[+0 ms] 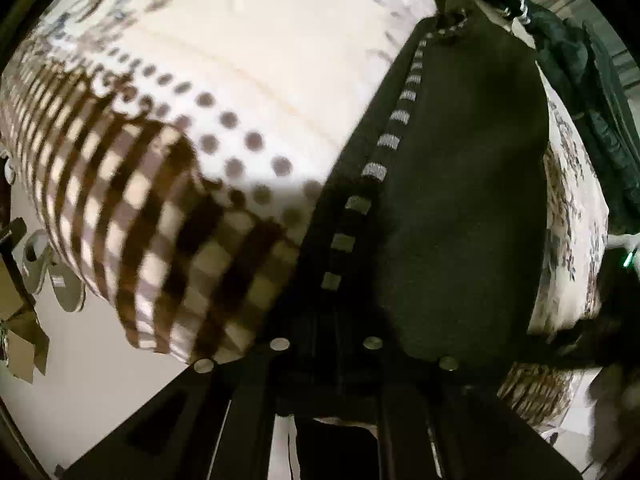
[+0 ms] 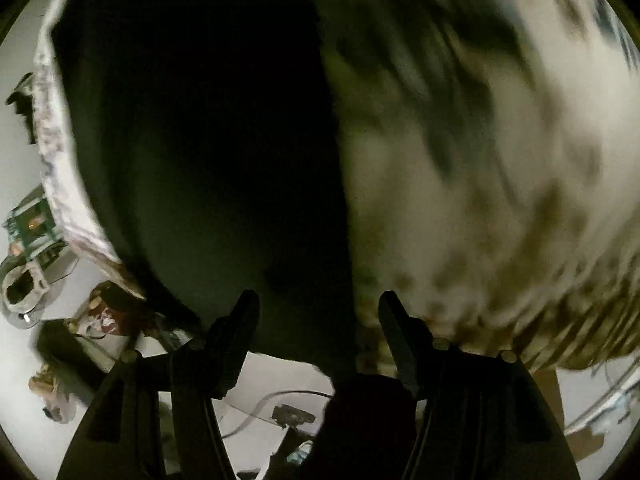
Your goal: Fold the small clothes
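A small black garment [image 1: 460, 200] with a dashed grey stripe down its side lies on a patterned cream bedspread [image 1: 260, 60]. My left gripper [image 1: 328, 320] is shut on the garment's near edge, the dark cloth bunched over its fingers. In the right wrist view the same black garment [image 2: 200, 140] fills the left and middle, very dark. My right gripper [image 2: 318, 304] is open, its fingers [image 2: 240, 320] spread just above the garment's near edge and holding nothing. The right view is blurred by motion.
The bedspread has brown checks [image 1: 160, 220], dots and blue flowers. Its edge drops to a pale floor [image 1: 80, 360] with slippers [image 1: 52, 276] and cardboard. Dark clothes [image 1: 580, 80] hang at the far right. The floor [image 2: 60, 300] in the right view holds shoes, cables and clutter.
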A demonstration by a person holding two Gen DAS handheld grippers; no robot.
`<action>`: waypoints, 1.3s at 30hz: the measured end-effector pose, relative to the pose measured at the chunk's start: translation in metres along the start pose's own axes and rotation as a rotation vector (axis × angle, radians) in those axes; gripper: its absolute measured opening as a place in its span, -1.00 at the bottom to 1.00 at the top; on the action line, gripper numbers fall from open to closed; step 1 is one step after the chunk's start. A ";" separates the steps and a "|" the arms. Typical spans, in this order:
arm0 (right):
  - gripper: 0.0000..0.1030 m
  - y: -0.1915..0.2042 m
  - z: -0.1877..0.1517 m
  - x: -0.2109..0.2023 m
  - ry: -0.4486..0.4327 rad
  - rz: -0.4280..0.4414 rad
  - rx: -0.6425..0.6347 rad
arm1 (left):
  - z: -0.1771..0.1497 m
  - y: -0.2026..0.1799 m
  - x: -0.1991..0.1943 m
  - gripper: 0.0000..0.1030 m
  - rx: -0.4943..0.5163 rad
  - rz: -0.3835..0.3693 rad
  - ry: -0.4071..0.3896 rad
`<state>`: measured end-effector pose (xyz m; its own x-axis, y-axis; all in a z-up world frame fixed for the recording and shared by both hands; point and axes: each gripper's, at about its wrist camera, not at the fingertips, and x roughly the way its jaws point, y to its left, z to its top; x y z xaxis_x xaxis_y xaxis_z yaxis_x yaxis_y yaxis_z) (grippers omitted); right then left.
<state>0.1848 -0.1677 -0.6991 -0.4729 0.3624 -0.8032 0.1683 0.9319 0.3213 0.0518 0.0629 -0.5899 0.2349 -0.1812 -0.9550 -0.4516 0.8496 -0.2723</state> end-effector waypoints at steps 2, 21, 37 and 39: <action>-0.01 -0.005 -0.015 0.016 -0.003 0.014 -0.003 | -0.004 0.005 -0.010 -0.91 0.023 -0.006 -0.009; 0.20 -0.011 -0.049 -0.001 -0.074 0.122 -0.033 | 0.005 0.064 -0.039 0.40 -0.076 -0.201 0.002; -0.03 -0.020 -0.036 0.037 -0.039 0.349 0.033 | -0.006 0.048 0.001 -0.72 0.094 -0.074 0.069; -0.75 -0.011 -0.035 0.048 -0.029 0.368 0.033 | -0.005 0.054 -0.011 -0.88 0.058 -0.108 0.063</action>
<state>0.1297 -0.1609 -0.7238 -0.3513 0.6730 -0.6509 0.3504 0.7392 0.5751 0.0204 0.1079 -0.5943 0.2242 -0.3018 -0.9266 -0.3758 0.8505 -0.3680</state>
